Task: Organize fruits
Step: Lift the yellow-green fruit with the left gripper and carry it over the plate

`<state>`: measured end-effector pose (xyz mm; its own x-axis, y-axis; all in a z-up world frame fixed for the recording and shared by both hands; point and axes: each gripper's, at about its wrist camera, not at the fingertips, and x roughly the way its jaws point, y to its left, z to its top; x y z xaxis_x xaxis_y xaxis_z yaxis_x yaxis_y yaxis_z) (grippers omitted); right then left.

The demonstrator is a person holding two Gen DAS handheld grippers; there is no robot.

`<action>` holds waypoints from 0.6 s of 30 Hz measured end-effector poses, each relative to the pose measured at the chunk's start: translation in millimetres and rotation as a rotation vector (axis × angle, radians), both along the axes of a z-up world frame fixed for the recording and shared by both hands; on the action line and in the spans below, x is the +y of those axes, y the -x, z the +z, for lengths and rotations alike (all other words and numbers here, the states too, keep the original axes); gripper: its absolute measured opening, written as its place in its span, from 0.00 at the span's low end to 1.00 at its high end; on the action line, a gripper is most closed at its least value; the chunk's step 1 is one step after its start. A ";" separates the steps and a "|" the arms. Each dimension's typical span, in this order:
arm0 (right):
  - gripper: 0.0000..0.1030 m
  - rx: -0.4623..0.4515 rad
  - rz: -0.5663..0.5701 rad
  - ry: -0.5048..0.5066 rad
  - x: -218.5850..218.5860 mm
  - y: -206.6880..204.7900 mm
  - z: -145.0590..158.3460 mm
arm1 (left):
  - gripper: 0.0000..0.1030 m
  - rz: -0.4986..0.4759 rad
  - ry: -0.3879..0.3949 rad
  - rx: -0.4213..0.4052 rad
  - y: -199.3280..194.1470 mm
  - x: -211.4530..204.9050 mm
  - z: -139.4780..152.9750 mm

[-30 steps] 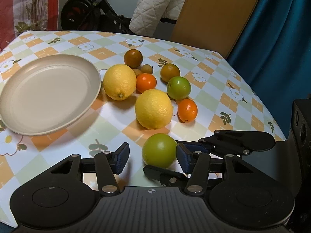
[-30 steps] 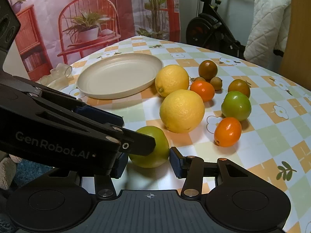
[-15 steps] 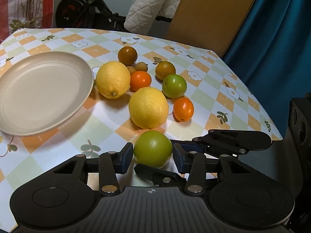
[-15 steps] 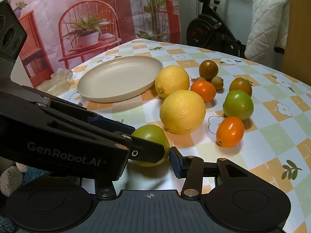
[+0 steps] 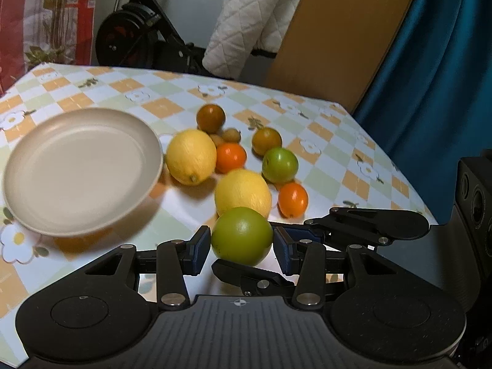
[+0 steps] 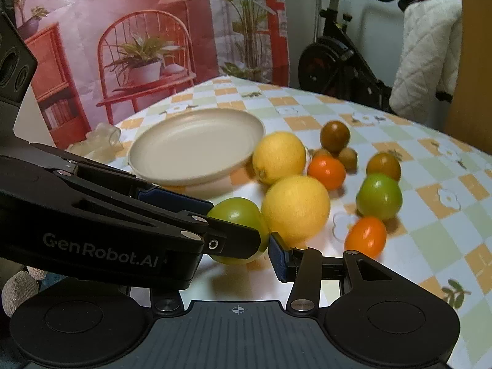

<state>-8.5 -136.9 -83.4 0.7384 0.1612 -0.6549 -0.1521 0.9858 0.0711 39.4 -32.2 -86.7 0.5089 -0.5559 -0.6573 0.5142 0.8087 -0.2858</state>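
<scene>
- Left wrist view: the left gripper (image 5: 242, 248) is clamping the green fruit (image 5: 242, 235) between its pads, lifted just in front of a lemon (image 5: 243, 192), with the plate (image 5: 49, 221) lying beyond.
- Right wrist view: the right gripper (image 6: 243, 253) is sitting partly open beside that fruit (image 6: 236, 212); whether it is gripping, I cannot tell.

1. The left gripper (image 5: 242, 248) angles downward, its two black fingers (image 5: 196, 250) tipped with blue pads.
2. Its pads press both sides of a round green fruit (image 5: 242, 235).
3. The right gripper (image 6: 246, 247) also angles downward, crossing beneath the left one.
4. Only its right blue-padded finger shows clearly; the left gripper's black body covers the other, so its grip is unclear.
</scene>
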 end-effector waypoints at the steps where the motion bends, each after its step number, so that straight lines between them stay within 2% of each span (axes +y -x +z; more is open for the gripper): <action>1: 0.42 -0.005 0.004 0.005 1.3 -1.5 2.8 | 0.46 0.005 0.003 -0.005 -0.5 1.6 2.2; 10: 0.42 -0.044 0.055 0.049 17.6 -27.8 26.9 | 0.46 0.066 0.031 -0.051 -14.9 22.7 23.8; 18: 0.41 -0.049 0.111 0.086 39.9 -65.7 36.9 | 0.46 0.137 0.045 -0.058 -42.3 45.3 31.9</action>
